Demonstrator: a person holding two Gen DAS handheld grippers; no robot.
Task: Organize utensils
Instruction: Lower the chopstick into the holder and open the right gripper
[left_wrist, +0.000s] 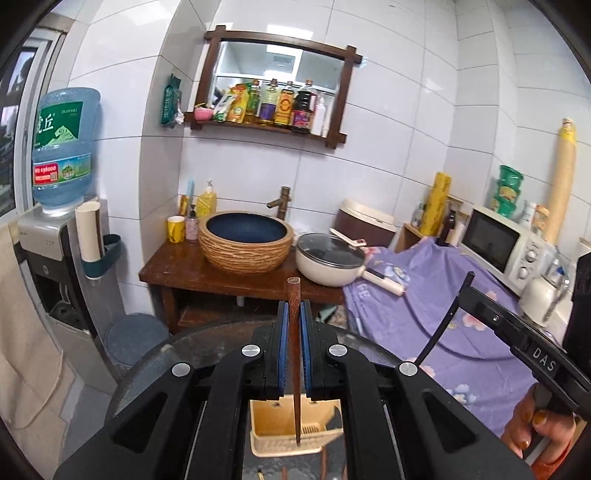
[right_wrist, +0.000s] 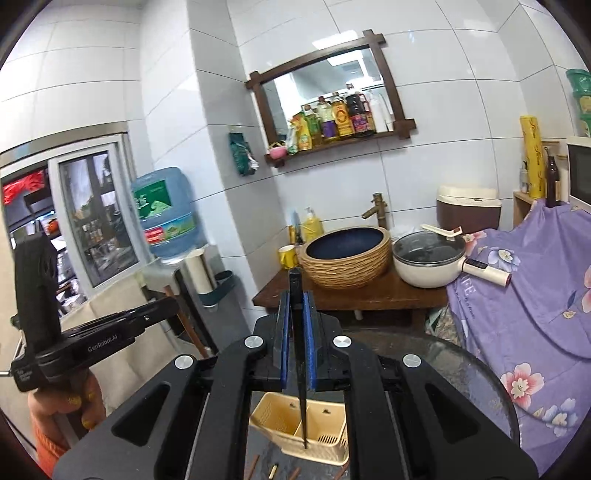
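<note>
My left gripper (left_wrist: 294, 317) is shut on a brown wooden chopstick (left_wrist: 294, 295) held upright, its thin tip hanging over the cream utensil holder (left_wrist: 266, 424) on the round glass table. My right gripper (right_wrist: 297, 310) is shut on a black chopstick (right_wrist: 295, 288), also upright, with its tip above the same two-compartment cream utensil holder (right_wrist: 280, 417). The right gripper also shows at the right of the left wrist view (left_wrist: 469, 280), with the black chopstick (left_wrist: 443, 325) slanting down. Loose brown chopsticks (right_wrist: 255, 463) lie on the table below the holder.
Behind the glass table (right_wrist: 461, 365) stand a wooden washstand with a woven basin (left_wrist: 245, 240), a cream pot (left_wrist: 328, 262), and a purple flowered cloth (left_wrist: 443, 317). A water dispenser (left_wrist: 62, 229) and grey bin (left_wrist: 135, 336) sit left. A hand (left_wrist: 535, 428) holds the right gripper.
</note>
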